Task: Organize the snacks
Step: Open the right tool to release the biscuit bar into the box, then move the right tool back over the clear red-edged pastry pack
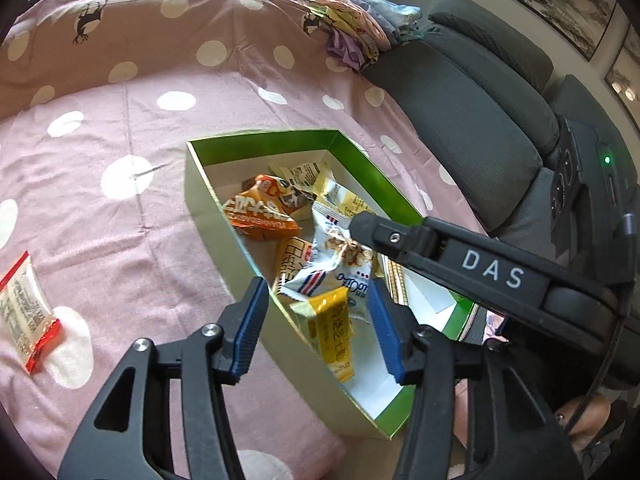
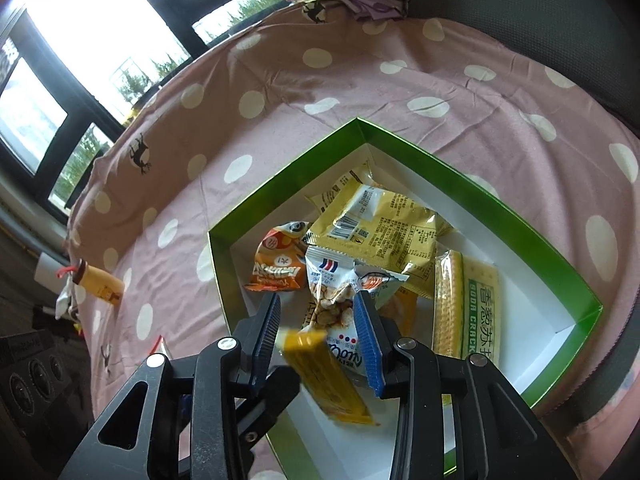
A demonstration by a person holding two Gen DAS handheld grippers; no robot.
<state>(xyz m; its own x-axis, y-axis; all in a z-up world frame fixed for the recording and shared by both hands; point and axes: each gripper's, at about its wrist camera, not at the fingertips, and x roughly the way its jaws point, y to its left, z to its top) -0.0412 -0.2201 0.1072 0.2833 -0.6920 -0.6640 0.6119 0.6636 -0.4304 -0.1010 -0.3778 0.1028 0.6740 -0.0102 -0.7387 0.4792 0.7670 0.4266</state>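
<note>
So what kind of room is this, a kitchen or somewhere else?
Most likely a living room at home, not a kitchen: a grey upholstered sofa, framed pictures on the wall, large windows, and a pink polka-dot cloth spread under the green snack box.

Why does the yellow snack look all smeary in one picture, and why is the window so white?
Right wrist view: the yellow snack bar is smeared because it is moving, seemingly dropping into the green box; the window is washed out white by bright daylight. Left wrist view: the same bar is sharper, and the fisheye lens bends the box's straight edges.
</note>
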